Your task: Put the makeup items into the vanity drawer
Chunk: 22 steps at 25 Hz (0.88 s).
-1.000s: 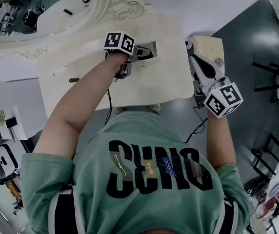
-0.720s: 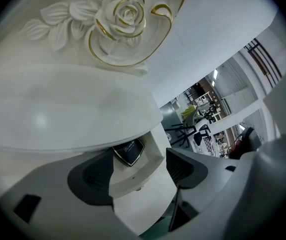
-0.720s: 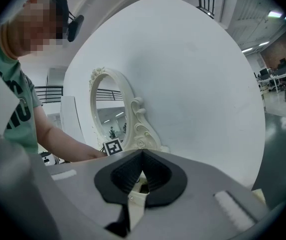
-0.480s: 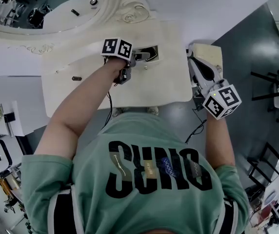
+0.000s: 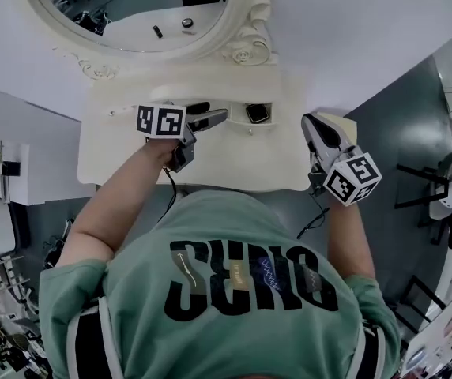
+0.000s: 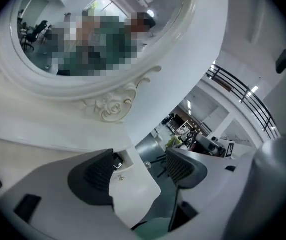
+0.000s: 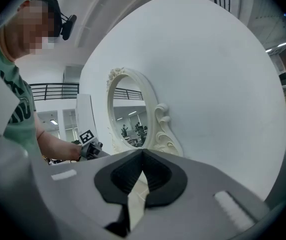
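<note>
A dark makeup compact [image 5: 258,114] lies in a small rectangular recess [image 5: 247,106] in the white vanity top [image 5: 234,164], below the oval mirror [image 5: 131,14]. My left gripper [image 5: 214,119] hovers just left of that recess, jaws open and nothing between them. In the left gripper view the left gripper [image 6: 140,169] frames the vanity top, with the recess and dark compact [image 6: 118,160] past the left pad. My right gripper [image 5: 311,125] is off the table's right end. The right gripper view shows the right gripper [image 7: 142,156] shut, pads meeting, holding nothing.
A cream box-like piece [image 5: 344,123] stands beside the vanity's right end, under my right gripper. The carved mirror frame [image 5: 246,50] rises at the back against a white wall. Dark floor [image 5: 416,117] lies to the right, with chairs [image 5: 447,188] further off.
The left gripper has drawn back leftward from the recess, leaving the dark compact in it. The right gripper has stayed by the table's right end. The head view has tipped up toward the mirror.
</note>
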Each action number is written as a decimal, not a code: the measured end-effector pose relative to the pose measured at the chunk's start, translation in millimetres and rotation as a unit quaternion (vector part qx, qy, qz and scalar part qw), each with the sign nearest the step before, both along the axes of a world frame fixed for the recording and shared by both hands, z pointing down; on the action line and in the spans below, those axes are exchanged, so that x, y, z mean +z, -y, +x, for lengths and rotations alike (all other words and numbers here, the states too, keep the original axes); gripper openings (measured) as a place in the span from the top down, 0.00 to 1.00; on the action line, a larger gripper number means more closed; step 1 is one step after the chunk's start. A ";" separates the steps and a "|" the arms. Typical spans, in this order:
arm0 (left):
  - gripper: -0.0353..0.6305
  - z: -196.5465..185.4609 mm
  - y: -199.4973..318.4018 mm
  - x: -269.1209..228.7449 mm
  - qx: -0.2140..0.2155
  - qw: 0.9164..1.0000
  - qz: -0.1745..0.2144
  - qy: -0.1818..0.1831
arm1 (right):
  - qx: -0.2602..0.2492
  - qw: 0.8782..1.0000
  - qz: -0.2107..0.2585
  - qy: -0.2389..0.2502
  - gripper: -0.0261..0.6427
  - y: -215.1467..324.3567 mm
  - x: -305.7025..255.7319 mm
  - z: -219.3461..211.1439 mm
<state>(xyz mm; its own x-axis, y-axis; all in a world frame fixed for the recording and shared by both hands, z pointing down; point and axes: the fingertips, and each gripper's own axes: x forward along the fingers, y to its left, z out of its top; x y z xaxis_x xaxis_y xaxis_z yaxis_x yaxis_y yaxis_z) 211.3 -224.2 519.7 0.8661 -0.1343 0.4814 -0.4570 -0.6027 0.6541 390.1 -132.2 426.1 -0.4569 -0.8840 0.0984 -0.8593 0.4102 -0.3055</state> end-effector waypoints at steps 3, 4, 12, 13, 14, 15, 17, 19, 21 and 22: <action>0.45 -45.7 2.3 -31.8 -0.026 0.998 0.039 -0.036 | -0.019 1.000 -0.002 -0.009 0.95 6.9 -6.6 -29.6; 0.45 -61.0 4.6 -42.8 -0.037 0.997 0.052 -0.051 | -0.025 1.000 -0.002 -0.014 0.95 10.9 -9.1 -39.9; 0.53 -176.7 24.9 -113.5 -0.088 0.973 0.166 -0.130 | -0.050 0.998 0.004 -0.046 0.95 44.3 -29.3 -123.8; 0.57 -189.8 26.4 -120.1 -0.091 0.970 0.180 -0.139 | -0.050 0.998 0.003 -0.047 0.95 47.6 -30.5 -134.8; 0.61 -202.5 27.6 -125.8 -0.094 0.966 0.192 -0.148 | -0.050 0.998 0.002 -0.045 0.95 51.1 -31.4 -146.0; 0.65 -214.7 28.3 -130.5 -0.095 0.962 0.202 -0.156 | -0.050 0.998 0.000 -0.042 0.95 54.8 -32.1 -157.1; 0.71 -237.3 28.2 -137.1 -0.094 0.956 0.220 -0.170 | -0.052 0.998 -0.005 -0.032 0.95 62.4 -32.3 -179.0; 0.76 -257.9 26.6 -140.5 -0.096 0.951 0.229 -0.182 | -0.055 0.998 -0.011 -0.023 0.95 69.8 -30.6 -199.2; 0.84 -276.8 25.5 -139.6 -0.105 0.948 0.231 -0.193 | -0.060 0.998 -0.016 -0.021 0.95 75.6 -27.7 -217.1; 0.89 -284.9 25.5 -137.5 -0.111 0.946 0.233 -0.196 | -0.064 0.998 -0.019 -0.021 0.95 77.8 -26.0 -225.3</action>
